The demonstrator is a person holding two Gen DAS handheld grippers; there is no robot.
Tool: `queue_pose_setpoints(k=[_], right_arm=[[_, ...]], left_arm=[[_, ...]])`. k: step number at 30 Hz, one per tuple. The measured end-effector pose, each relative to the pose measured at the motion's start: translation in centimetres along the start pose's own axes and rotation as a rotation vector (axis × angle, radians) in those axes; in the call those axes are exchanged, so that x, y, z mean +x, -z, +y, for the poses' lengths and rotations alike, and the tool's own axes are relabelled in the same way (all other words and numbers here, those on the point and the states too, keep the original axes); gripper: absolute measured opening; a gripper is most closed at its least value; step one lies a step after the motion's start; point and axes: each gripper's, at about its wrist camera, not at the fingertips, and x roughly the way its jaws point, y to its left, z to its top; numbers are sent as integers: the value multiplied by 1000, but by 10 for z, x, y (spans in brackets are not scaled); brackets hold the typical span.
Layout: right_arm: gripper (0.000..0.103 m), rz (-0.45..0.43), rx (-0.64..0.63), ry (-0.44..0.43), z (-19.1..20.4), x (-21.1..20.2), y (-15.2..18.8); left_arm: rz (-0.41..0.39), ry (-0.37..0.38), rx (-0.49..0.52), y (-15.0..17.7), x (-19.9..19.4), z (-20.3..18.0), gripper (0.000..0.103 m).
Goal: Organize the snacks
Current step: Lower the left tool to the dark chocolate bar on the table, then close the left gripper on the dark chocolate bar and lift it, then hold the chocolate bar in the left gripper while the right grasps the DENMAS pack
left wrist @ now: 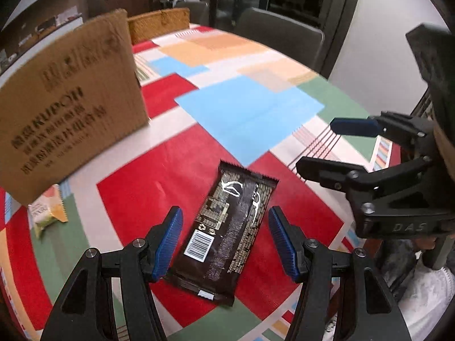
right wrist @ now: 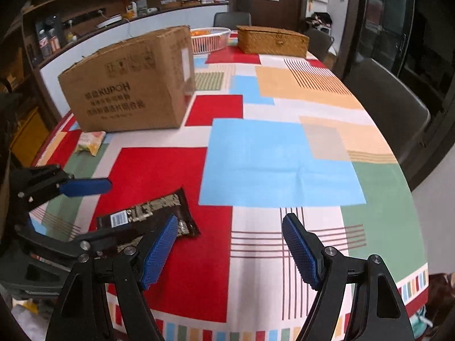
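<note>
Snack pack (left wrist: pixel 227 227), dark brown, is lying flat on the tabletop (left wrist: pixel 136 187) between my left gripper's (left wrist: pixel 224 241) spread jaws, untouched. Only my right view is showing the wicker box (right wrist: pixel 273 42); right gripper (right wrist: pixel 227 250) jaws are standing apart, empty.

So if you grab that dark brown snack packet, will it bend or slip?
The dark snack packet lies flat and thin, so it probably flexes a little. Its wrapper shines, so it may be slippery. It looks light and likely slides on the tablecloth if pushed.
</note>
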Motion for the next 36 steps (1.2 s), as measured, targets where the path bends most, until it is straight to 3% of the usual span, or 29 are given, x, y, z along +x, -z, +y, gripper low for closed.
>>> queue_pose_setpoints(k=[5, 15, 18, 23, 36], right_arm=[[76, 53, 19, -10, -3, 11, 6], [76, 121, 84, -31, -15, 27, 13], [76, 130, 93, -37, -15, 30, 13], [76, 148, 116, -50, -19, 34, 15], [76, 152, 74, -52, -8, 36, 10]], left_arm=[[58, -2, 20, 0, 19, -2, 61], [83, -44, 51, -2, 37, -8, 64], [77, -45, 51, -4, 38, -9, 64], [58, -33, 46, -3, 36, -11, 50], [-18, -20, -78, 2, 11, 5, 48]])
